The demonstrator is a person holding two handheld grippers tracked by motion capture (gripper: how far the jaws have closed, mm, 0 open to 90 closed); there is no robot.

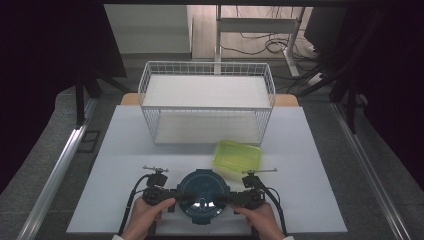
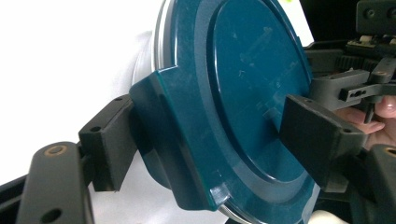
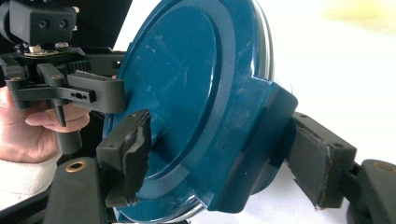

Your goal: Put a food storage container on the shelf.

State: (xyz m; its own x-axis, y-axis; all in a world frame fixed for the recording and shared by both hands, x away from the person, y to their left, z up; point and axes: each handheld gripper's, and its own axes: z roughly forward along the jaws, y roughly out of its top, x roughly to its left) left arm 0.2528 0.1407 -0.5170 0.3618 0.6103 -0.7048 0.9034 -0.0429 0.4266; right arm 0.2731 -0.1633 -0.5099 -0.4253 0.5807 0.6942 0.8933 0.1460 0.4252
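A round dark-teal lidded container [image 1: 202,192] sits on the white table top near the front edge. My left gripper [image 1: 180,194] comes in from its left side, and my right gripper [image 1: 225,199] from its right. In the left gripper view the left gripper [image 2: 215,140] has one jaw on the container's [image 2: 243,93] side clip and the other on the lid's top. In the right gripper view the right gripper [image 3: 222,154] holds the opposite clip of the container [image 3: 187,93] the same way. Each view also shows the other gripper across the lid.
A yellow-green translucent box [image 1: 237,156] lies just behind and right of the container. Farther back stands a white two-level wire rack [image 1: 207,102]. Bare white table top [image 1: 125,150] spreads to the left and right. Dark floor and metal rails flank the table.
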